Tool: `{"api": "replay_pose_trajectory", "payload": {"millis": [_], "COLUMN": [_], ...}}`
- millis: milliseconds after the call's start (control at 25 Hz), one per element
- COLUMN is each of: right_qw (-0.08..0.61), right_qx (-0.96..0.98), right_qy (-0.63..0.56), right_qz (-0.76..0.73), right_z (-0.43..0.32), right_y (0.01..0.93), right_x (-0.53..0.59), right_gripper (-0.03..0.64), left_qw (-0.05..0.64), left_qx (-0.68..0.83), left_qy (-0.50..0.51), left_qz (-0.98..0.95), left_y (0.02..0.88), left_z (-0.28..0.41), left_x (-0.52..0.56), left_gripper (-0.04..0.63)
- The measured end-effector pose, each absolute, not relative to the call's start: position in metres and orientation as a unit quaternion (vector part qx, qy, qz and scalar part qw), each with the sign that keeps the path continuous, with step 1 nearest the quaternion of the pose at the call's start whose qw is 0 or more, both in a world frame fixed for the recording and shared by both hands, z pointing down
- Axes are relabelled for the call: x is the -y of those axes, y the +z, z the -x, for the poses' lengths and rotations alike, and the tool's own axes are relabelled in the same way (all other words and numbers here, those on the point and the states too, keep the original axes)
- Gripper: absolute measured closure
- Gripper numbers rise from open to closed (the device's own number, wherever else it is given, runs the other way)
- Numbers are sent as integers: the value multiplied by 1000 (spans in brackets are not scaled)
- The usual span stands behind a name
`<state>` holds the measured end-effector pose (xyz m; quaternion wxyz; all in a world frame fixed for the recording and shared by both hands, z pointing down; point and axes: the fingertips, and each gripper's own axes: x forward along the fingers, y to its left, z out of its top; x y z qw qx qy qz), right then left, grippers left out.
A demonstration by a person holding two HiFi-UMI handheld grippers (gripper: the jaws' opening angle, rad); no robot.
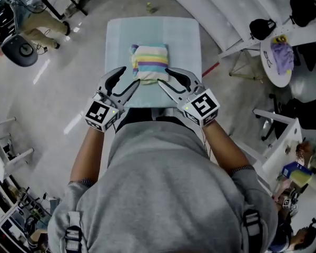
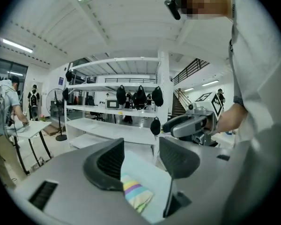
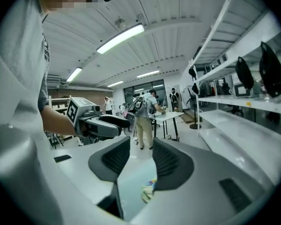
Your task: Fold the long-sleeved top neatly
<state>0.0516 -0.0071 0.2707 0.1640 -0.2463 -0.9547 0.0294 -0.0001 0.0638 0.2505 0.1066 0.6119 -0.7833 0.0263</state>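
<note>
The long-sleeved top [image 1: 149, 62], with pastel stripes, lies folded into a small thick rectangle on the pale green table [image 1: 121, 41]. Both grippers hover above the table's near edge, close to the person's chest, lifted off the cloth. My left gripper [image 1: 127, 80] is open with nothing between its jaws. My right gripper [image 1: 166, 78] is open too, with a narrower gap, also empty. In the left gripper view the top [image 2: 136, 193] shows far below the left gripper [image 2: 140, 158]. The right gripper view shows the right gripper [image 3: 141, 161] and a corner of the top [image 3: 149, 189] beneath.
White shelving [image 1: 210, 9] runs along the upper right, hung with black bags. A round white table [image 1: 279, 57] carrying a purple cloth stands at the right. A person [image 1: 37, 30] crouches at the upper left. Another person [image 3: 145, 121] stands at a distant table.
</note>
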Motion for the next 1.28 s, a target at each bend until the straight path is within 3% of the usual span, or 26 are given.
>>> {"api": "replay_pose_trajectory", "payload": {"millis": [280,440,1280], "right_qw": [104,80,64], "right_qx": [964,963,962], "right_qy": [24,7,-13], "right_qz": [244,257,267], "right_z": [-83,-91,-90], "right_y": [240,231,216], "right_x": [23,27,25], "right_gripper": [594,611,611], "left_qw": [62,42,21], "left_qx": [798,809,835], "left_qy": [20,9,-8], "left_qz": [-599,-586,-549], "left_y": [222,209,191], "left_z": [-44,-51,-51], "left_x": [-48,-43,-60], "left_gripper": [476,571,578]}}
